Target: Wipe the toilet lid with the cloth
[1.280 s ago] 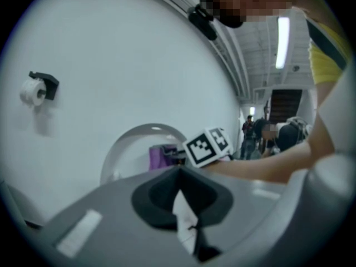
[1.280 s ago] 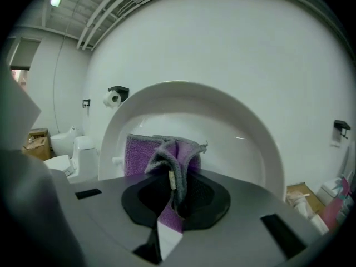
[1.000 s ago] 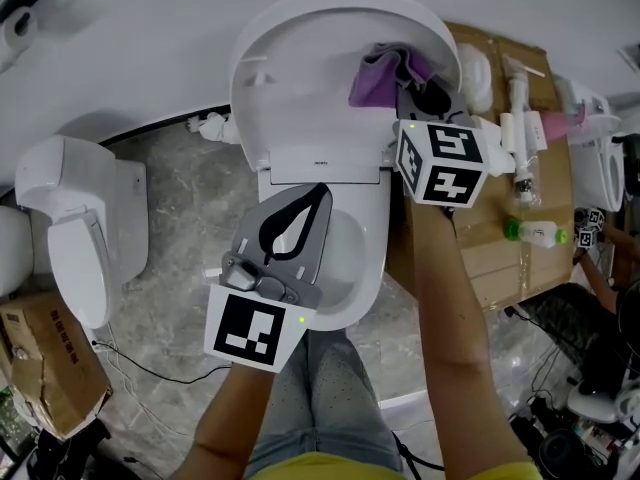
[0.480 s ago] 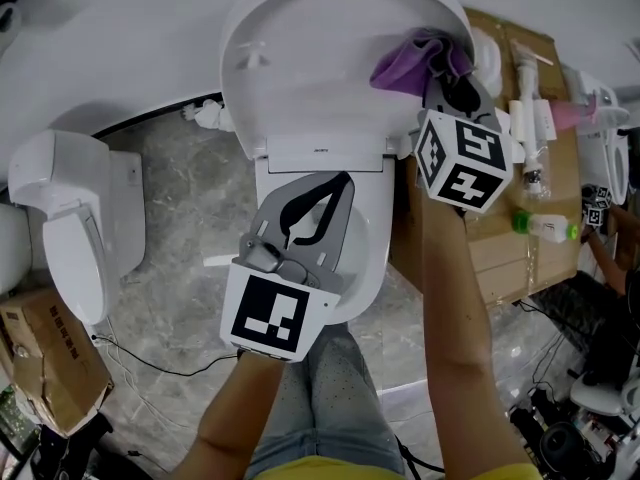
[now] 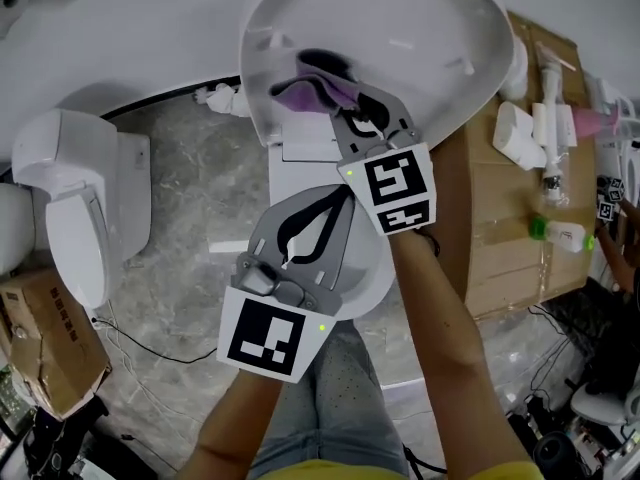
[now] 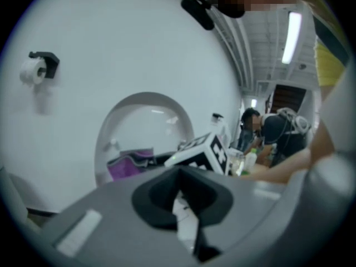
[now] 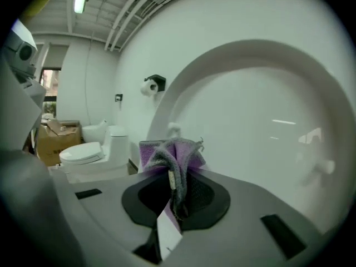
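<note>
The white toilet lid [image 5: 420, 48] stands raised, its inner face toward me. My right gripper [image 5: 322, 86] is shut on a purple and grey cloth [image 5: 315, 90], which lies against the lower left part of the lid's inner face. From the right gripper view the cloth [image 7: 169, 157] bunches up out of the closed jaws, with the lid [image 7: 267, 121] close behind it. My left gripper [image 5: 335, 203] is shut and holds nothing; it hovers over the toilet seat [image 5: 372, 268], nearer to me. In the left gripper view I see the lid [image 6: 139, 132] and the cloth [image 6: 130, 164] ahead.
A second white toilet [image 5: 75, 218] stands at the left on the grey stone floor. Flattened cardboard [image 5: 510, 218] at the right carries a green-capped bottle [image 5: 560, 233] and white fittings [image 5: 530, 128]. A cardboard box [image 5: 40, 338] sits at the lower left. A toilet-paper holder [image 7: 153, 85] hangs on the wall.
The right gripper has swept the cloth from the lid's upper right edge down and left across its inner face. The left gripper has sunk slightly over the seat.
</note>
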Motion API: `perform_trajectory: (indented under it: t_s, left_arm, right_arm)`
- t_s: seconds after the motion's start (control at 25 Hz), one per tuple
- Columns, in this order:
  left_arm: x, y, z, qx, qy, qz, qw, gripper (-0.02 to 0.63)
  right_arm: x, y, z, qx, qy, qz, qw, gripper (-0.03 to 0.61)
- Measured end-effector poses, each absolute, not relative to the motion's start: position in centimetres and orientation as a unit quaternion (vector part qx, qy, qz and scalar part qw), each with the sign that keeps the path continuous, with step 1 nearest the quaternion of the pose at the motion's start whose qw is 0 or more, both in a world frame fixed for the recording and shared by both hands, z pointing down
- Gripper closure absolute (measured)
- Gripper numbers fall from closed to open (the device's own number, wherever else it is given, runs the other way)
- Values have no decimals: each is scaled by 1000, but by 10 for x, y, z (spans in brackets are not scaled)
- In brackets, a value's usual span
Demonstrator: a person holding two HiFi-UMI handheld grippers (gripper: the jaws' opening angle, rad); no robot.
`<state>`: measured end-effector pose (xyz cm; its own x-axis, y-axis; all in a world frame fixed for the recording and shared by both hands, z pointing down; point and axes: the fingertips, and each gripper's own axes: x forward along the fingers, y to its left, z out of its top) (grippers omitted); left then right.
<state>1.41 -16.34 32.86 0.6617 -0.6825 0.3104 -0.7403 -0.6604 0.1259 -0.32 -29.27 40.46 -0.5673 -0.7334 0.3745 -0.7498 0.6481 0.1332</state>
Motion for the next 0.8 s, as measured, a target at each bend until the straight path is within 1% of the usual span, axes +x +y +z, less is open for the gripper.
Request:
perform_trajectory:
  t_s: [0.2, 0.4, 0.56, 0.8]
  left_arm:
    - [-14, -165, 344, 888, -421, 127, 135, 617]
    - [-20, -169, 350, 882, -431, 126, 143, 617]
    - [-15, -172, 350, 884, -427, 125, 144, 617]
    - [2, -173, 352, 892, -412, 121, 142, 617]
  right_arm:
    - [-56, -310, 434, 352, -915, 41, 191, 529]
    - [-53, -332, 438, 379, -905, 49, 186, 529]
    - [-26, -332, 439, 418, -888, 43, 185, 529]
    - [51, -331, 440, 486, -854, 47, 181, 529]
